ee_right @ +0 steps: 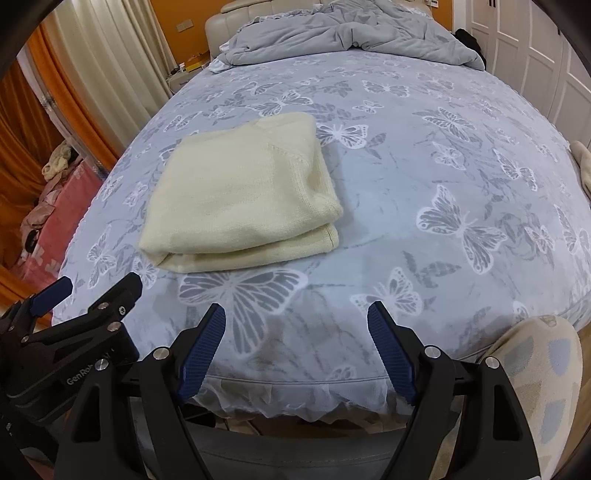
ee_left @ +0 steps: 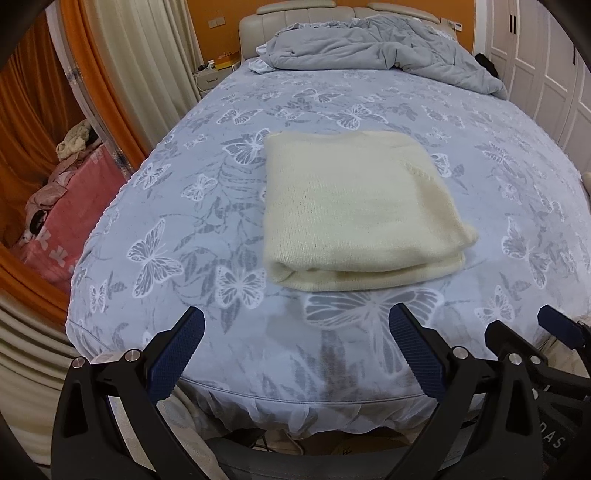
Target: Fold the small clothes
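From the left wrist view, the left hand-held gripper hangs over the foot of the bed, its two blue-padded fingers spread wide apart with nothing between them but the butterfly-print bedspread below. The cream knit garment lies folded into a thick rectangle on the bedspread, just beyond the fingertips and a little right of centre, its folded edge facing the camera; neither finger touches it. At the lower right edge of this view part of the right hand-held gripper shows, close beside the left one. A crumpled grey duvet is bunched at the head of the bed against a pale headboard. To the left, beside orange and cream curtains, sits a pink blanket with loose clothes on top. White wardrobe doors stand on the right.

From the right wrist view, the right hand-held gripper also points down at the foot of the bed, fingers wide open and empty. The folded garment lies ahead and to the left, clear of both fingers. The left hand-held gripper is at the lower left, near the garment's front corner but apart from it. A patterned sleeve shows at the lower right.
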Tool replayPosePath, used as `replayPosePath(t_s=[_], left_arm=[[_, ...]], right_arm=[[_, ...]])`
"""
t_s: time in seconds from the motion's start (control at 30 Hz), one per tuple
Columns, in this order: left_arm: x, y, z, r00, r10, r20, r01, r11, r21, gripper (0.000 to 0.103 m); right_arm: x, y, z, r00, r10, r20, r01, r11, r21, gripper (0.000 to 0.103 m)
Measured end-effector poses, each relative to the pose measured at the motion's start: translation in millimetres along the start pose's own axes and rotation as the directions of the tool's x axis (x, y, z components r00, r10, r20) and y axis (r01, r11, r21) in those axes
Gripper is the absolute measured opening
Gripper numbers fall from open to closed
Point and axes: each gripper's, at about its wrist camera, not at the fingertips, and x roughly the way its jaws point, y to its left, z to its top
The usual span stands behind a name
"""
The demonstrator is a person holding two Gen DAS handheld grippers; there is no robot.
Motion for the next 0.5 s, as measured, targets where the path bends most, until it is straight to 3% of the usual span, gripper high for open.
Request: replayPosePath(t_s=[0.5], left_arm=[[6.8,3.4,-0.5,0.999,-0.023,-0.035,0.022,1.0,-0.022,0.098]], right_arm=[[0.8,2.4,-1.3,1.0,-0.001,0.0,0.001,1.0,-0.003,0.077]])
